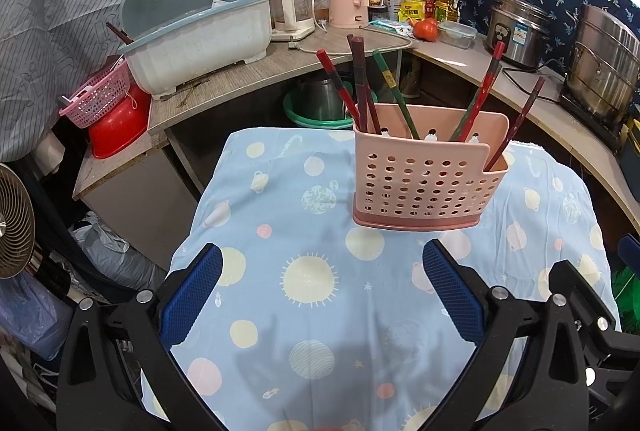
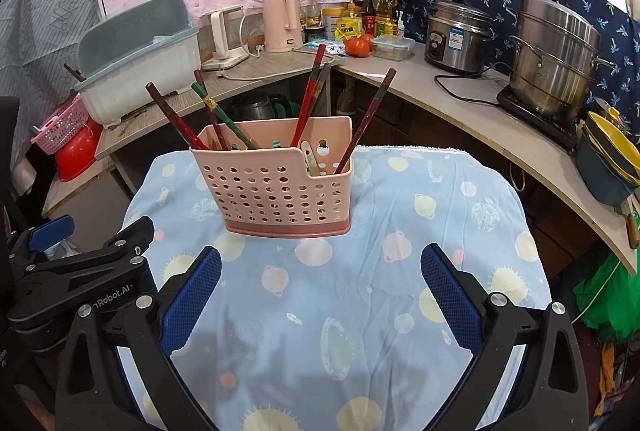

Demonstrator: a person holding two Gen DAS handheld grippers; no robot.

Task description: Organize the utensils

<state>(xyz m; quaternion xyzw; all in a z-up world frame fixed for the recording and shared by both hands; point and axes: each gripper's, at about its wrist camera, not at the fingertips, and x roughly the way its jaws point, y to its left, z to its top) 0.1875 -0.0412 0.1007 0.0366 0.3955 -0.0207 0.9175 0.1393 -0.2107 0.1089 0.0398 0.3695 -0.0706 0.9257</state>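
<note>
On the blue cloth, pink utensil holder with chopsticks, both grippers' fingers apart.

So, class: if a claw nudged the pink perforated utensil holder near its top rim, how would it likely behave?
The pink utensil holder looks like thin perforated plastic, so probably light and easily shoved. It stands tall on a narrow base on soft cloth, so a high push may tip it. The leaning chopsticks would likely shift or rattle.

A perforated matt plastic holder of glossy lacquered chopsticks stands on printed cloth, near shiny steel pots.
</note>
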